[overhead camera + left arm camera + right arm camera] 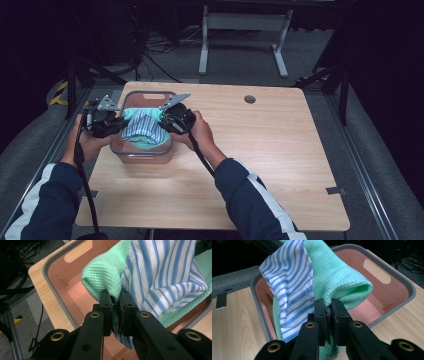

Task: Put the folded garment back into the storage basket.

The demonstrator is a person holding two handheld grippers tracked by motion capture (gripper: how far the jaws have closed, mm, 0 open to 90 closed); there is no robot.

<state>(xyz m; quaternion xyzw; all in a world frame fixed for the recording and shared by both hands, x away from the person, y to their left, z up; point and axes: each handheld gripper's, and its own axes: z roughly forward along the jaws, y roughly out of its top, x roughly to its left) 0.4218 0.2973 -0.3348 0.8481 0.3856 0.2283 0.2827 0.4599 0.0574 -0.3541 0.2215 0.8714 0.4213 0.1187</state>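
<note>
Both the left tool (115, 298) and right tool (328, 306) pinched the folded green waffle-weave and blue-striped cloths (142, 127) over the pink plastic bin (145, 156) near the bench's (260, 165) far-left corner; uneven release could leave fabric draped over its rim.

My table (260, 150) is evenly lit from above, with no glare on the wood, while the room beyond it sinks into near black. The high view is soft and a little grainy. In my left gripper view the striped cloth (165, 272) just past my jaws is sharp and bright; the jaw arms nearest the lens blur. My right gripper view's far corners go dark.
</note>
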